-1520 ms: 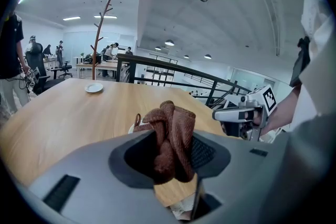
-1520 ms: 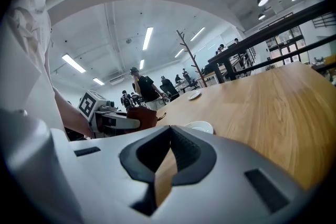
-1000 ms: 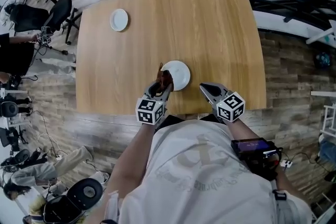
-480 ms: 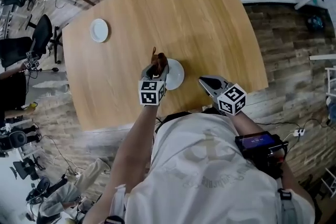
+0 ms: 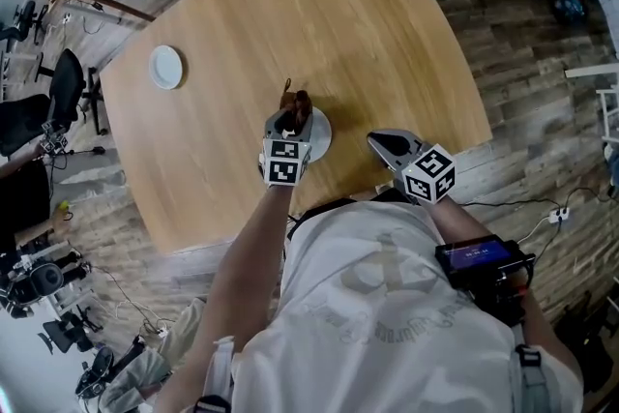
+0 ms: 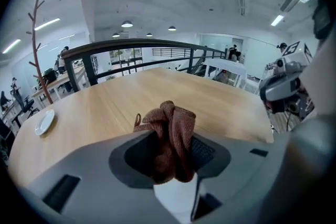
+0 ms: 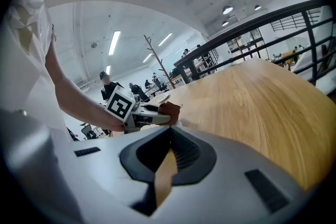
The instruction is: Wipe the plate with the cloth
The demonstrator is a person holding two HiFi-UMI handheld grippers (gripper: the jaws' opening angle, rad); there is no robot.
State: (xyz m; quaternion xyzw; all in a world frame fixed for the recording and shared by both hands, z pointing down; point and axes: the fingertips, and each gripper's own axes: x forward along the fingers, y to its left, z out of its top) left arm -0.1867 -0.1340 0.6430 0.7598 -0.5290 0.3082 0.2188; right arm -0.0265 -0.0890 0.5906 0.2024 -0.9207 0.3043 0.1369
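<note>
Wiping looks under way: cloth (image 6: 170, 136) is clamped in the left gripper (image 5: 293, 118) over the plate (image 5: 322, 132), the right gripper (image 5: 375, 142) is held closed and empty just right of the plate, and sweeps across the plate are called for next.

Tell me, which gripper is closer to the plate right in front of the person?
Left. The left gripper holds the cloth right over the plate; the right gripper sits apart, off to the plate's right by the table edge.
</note>
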